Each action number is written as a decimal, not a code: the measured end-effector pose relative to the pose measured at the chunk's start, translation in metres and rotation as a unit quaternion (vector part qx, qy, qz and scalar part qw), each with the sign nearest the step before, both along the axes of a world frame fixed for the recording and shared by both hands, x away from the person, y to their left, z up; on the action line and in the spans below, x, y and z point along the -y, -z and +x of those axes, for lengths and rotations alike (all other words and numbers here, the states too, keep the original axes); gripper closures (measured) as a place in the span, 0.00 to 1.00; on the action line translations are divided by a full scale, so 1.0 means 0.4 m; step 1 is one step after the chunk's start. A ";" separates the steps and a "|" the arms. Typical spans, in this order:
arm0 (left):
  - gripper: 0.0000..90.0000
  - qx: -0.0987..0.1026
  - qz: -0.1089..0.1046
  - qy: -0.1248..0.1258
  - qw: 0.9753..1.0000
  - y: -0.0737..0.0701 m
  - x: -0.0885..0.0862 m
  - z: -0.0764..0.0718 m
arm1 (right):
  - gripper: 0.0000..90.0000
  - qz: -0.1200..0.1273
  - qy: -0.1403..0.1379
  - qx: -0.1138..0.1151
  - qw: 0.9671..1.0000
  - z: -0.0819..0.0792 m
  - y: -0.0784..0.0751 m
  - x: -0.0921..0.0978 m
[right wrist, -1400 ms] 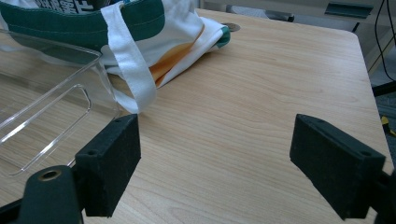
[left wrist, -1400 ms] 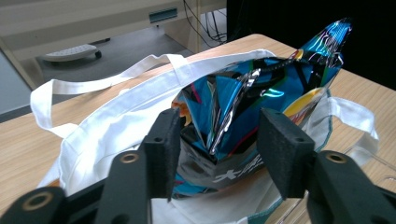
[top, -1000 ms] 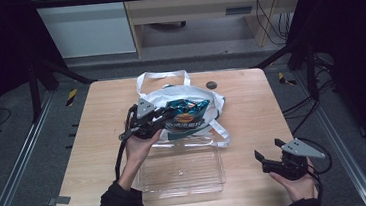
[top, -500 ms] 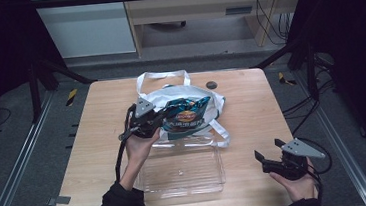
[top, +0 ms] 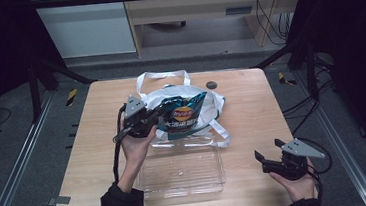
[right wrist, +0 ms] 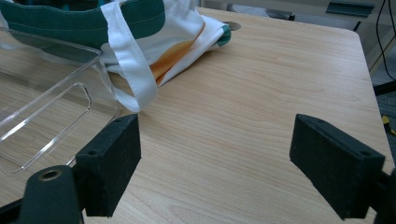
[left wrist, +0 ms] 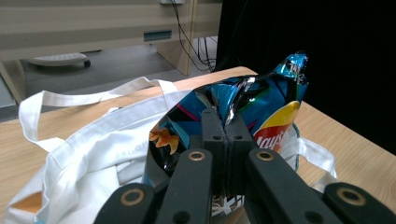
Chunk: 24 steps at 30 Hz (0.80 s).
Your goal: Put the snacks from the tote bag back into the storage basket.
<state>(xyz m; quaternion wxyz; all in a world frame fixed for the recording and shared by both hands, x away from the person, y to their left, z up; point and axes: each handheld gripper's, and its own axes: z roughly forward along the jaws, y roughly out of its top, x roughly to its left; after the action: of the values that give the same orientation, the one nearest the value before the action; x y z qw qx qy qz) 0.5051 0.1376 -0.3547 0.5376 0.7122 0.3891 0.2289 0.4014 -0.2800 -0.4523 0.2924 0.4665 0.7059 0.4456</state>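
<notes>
The table (top: 103, 190) has bare wood along its 3 o'clock side and at the 7 o'clock corner; its middle is crowded. On it lie one white tote bag (top: 206, 106) at 12 o'clock, one clear plastic tray (top: 182, 171) at 6 o'clock just in front of the bag, and one blue chip bag (top: 182, 115) at the mouth of the tote. The left gripper (top: 148, 122) sits at the chip bag's 9 o'clock edge, its jaws pressed together on the crinkled foil. The right gripper (top: 266, 153) hovers near the table's 5 o'clock corner, well apart from the tray, its jaws spread wide and holding nothing.
</notes>
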 end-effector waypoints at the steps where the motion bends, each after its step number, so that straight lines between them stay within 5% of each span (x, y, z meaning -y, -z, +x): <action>1: 1.00 0.006 -0.004 -0.002 1.000 -0.009 -0.002 -0.005 | 0.19 0.000 0.000 0.000 1.000 0.000 0.000 0.000; 12: 1.00 0.044 -0.030 0.004 0.999 -0.081 -0.001 -0.044 | 0.19 0.000 0.000 0.001 1.000 0.000 0.000 0.001; 24: 1.00 0.063 -0.056 0.007 0.996 -0.143 -0.007 -0.074 | 0.19 0.000 -0.002 0.002 1.000 -0.001 -0.001 0.000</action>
<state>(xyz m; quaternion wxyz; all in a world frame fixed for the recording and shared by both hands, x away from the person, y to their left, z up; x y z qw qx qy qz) 0.4756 0.1405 -0.2974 0.6015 0.6680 0.3618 0.2471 0.4010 -0.2800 -0.4521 0.2929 0.4641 0.7062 0.4473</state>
